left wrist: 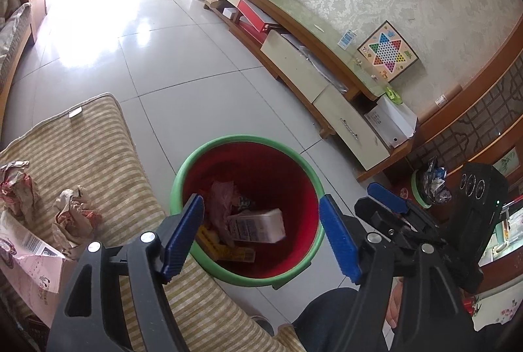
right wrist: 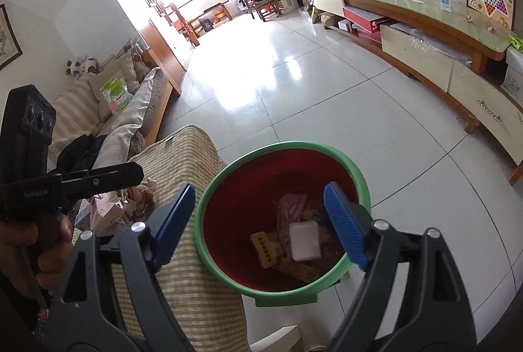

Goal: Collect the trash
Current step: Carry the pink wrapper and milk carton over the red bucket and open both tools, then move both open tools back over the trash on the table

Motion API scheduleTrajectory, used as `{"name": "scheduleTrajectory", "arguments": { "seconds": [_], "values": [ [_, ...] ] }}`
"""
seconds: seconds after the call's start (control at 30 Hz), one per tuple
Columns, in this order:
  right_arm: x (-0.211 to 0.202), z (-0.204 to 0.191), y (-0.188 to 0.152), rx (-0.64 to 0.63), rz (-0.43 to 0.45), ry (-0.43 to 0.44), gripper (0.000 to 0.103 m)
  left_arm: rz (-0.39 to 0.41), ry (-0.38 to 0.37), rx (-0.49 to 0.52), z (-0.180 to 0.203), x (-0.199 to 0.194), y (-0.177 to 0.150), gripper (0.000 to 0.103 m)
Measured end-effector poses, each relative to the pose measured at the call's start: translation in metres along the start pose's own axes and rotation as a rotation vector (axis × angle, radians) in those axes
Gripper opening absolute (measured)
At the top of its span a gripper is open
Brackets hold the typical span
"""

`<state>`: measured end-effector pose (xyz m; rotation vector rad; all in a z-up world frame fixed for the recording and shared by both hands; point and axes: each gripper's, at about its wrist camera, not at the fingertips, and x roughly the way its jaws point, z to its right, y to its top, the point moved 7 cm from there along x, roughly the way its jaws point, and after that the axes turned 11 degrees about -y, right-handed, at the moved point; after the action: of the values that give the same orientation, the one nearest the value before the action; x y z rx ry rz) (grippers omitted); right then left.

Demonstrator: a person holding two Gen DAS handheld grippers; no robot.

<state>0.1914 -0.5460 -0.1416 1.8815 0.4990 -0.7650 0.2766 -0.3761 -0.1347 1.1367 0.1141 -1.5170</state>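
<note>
One word can be read: "GenRobot.AI", in small pale letters on the black body of the left gripper point(right wrist: 31, 193), seen at the near left of the right wrist view. The white carton point(left wrist: 256, 225) in the bin point(left wrist: 183, 175) carries dark print, and the yellow box point(right wrist: 263, 249) beside it carries a line of dark characters, but both are too small and blurred to make out. The pink paper point(left wrist: 31, 263) at the near left bears a barcode label with unreadable print.
</note>
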Motion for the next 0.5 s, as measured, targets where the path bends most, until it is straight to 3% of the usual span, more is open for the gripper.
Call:
{"name": "scheduleTrajectory", "arguments": {
  "seconds": [0.23, 0.37, 0.5],
  "values": [
    [-0.006, -0.006, 0.000, 0.001, 0.003, -0.020, 0.098, 0.068, 0.062, -0.032, -0.015, -0.048, -0.013, 0.085],
    [-0.004, -0.022, -0.007, -0.018, -0.020, -0.032, 0.098, 0.103, 0.125, -0.069, -0.032, -0.079, -0.029, 0.095],
    [-0.005, -0.044, -0.012, -0.021, -0.045, -0.023, 0.098, 0.149, 0.190, -0.130, -0.054, -0.115, -0.046, 0.095]
  ]
}}
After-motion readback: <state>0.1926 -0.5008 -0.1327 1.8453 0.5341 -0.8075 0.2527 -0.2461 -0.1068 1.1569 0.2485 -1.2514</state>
